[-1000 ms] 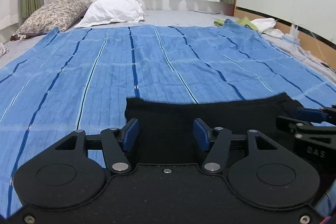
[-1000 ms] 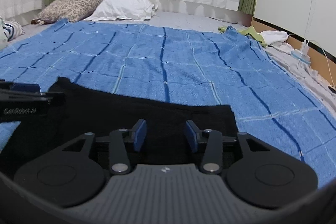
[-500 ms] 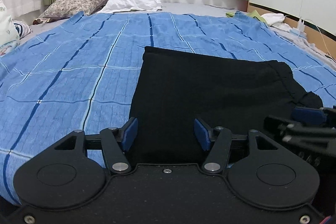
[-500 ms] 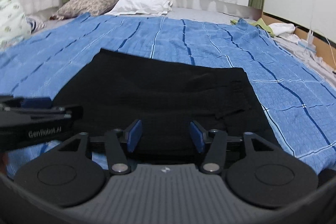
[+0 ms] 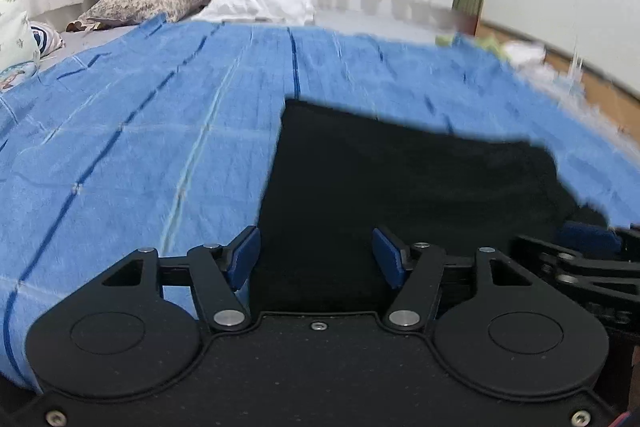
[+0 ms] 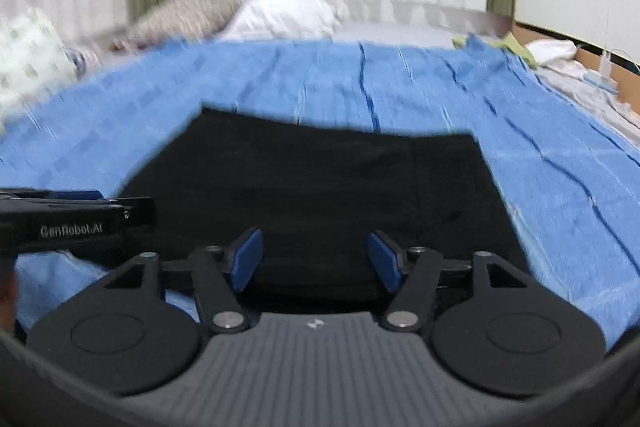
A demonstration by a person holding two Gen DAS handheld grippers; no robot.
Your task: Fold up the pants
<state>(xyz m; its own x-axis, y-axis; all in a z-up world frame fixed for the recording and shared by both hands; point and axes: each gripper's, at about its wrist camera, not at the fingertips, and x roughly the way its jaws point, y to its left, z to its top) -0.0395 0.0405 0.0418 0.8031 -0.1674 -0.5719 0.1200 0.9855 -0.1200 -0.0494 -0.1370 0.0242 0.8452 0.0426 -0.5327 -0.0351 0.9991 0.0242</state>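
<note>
Left wrist view: pants [image 5: 400,195] lie flat on the blanket [image 5: 140,147] as a compact folded rectangle. Left gripper [image 5: 316,257] and right gripper [image 6: 316,255] hover above, fingers apart, empty. Folding appears largely complete.

bed [image 5: 360,23], blue striped blanket [image 5: 160,147], black folded pants [image 5: 400,187], two pillows [image 5: 260,1]
</note>
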